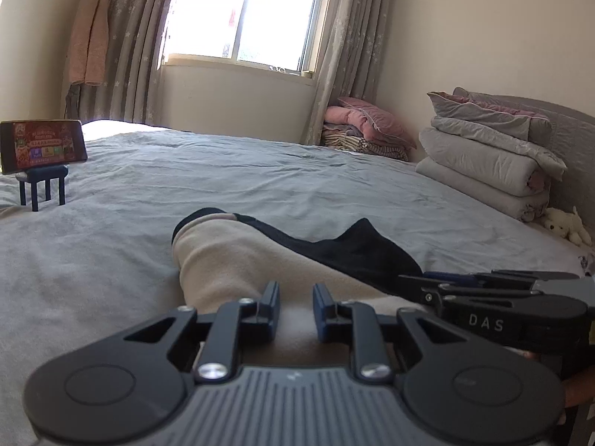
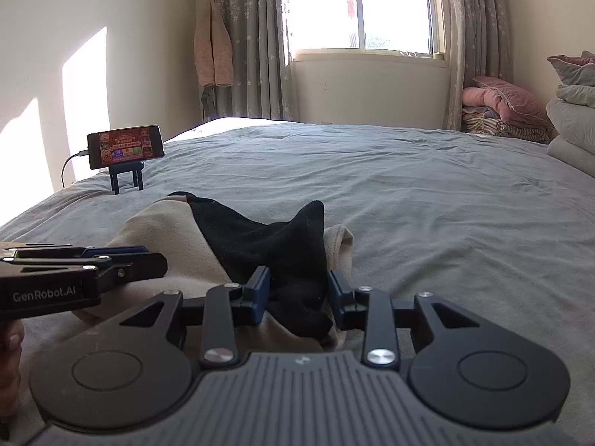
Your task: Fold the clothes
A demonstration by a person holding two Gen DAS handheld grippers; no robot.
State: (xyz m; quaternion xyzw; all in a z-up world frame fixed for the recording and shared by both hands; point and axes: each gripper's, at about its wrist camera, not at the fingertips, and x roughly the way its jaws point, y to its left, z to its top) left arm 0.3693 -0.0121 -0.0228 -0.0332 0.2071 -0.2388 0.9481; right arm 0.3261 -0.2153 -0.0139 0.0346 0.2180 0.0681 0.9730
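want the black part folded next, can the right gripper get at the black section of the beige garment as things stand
Probably yes: the black section of the beige garment lies right between the right gripper's fingers on the bed, with nothing over it.

We see daylight pouring through the window [image 1: 245, 15], which is blown out to plain white in both views, and it leaves bright patches on the wall [image 2: 85, 100] at the left of the right wrist view. The bed [image 1: 260, 186] is evenly and softly lit, while the dark housing of each claw at the bottom of its own view reads slightly soft and out of focus. Both pictures bend strongly toward their edges, with dark rounded corners and faint purple fringing where the curtains [image 1: 122, 55] meet the bright bed edge.
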